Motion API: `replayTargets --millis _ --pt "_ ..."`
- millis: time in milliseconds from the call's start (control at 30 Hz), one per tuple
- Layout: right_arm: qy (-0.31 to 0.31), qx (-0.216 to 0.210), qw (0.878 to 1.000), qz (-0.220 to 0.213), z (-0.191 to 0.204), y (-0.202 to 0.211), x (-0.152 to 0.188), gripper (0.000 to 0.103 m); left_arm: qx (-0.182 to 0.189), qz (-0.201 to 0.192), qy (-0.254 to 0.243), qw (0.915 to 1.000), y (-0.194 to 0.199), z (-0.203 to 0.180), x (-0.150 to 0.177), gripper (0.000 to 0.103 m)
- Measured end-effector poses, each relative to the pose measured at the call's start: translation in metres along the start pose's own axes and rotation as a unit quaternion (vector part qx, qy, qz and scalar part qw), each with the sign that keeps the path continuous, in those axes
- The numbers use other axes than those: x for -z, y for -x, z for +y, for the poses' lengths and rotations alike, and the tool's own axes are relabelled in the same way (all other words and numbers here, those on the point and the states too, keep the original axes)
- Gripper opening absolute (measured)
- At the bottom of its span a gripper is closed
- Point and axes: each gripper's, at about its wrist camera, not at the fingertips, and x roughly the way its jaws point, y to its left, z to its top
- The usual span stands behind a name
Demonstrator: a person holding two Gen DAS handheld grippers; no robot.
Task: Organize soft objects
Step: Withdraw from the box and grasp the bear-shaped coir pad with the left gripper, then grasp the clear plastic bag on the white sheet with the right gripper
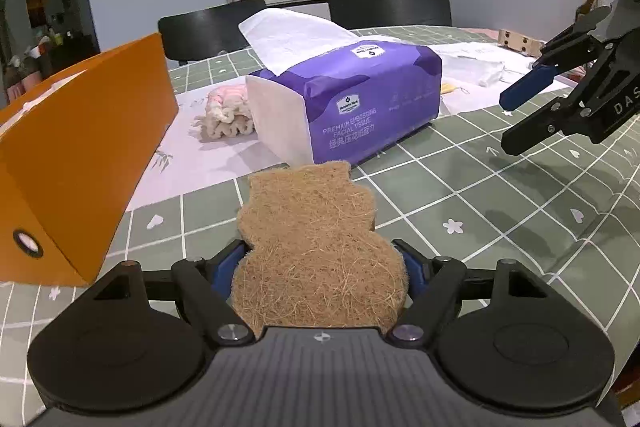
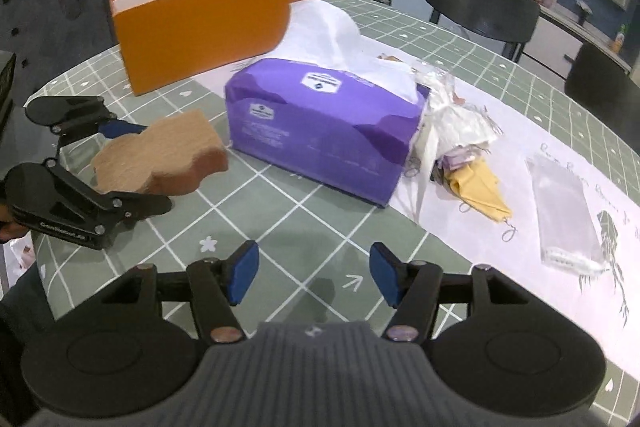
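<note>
While the orange box (image 2: 208, 23) stood open on the green checked table (image 2: 304, 211), its contents stayed hidden. Left gripper (image 1: 320, 259) clamped the brown sponge (image 1: 316, 247). Right gripper (image 2: 314, 277) gaped empty. Only the right view showed a yellow cloth (image 2: 482, 193) beside the purple tissue pack (image 2: 320, 123).
</note>
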Motion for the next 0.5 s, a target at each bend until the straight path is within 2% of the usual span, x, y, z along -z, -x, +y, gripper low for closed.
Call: replayTargets --millis 133,267,500 --pt "-0.027 0.016 1.0 -0.001 -0.011 -0.005 0.004 0.064 -0.001 0.003 0.005 1.0 -0.006 0.015 -0.004 0.089" --pt "-0.057 0.064 0.996 -0.001 -0.033 -0.01 0.008 0.066 0.015 0.007 0.003 0.9999 -0.01 0.029 -0.002 0.09" --pt "-0.116 0.122 0.985 -0.035 -0.079 -0.017 0.009 0.066 0.038 0.006 0.005 0.9993 -0.011 0.036 -0.001 0.09"
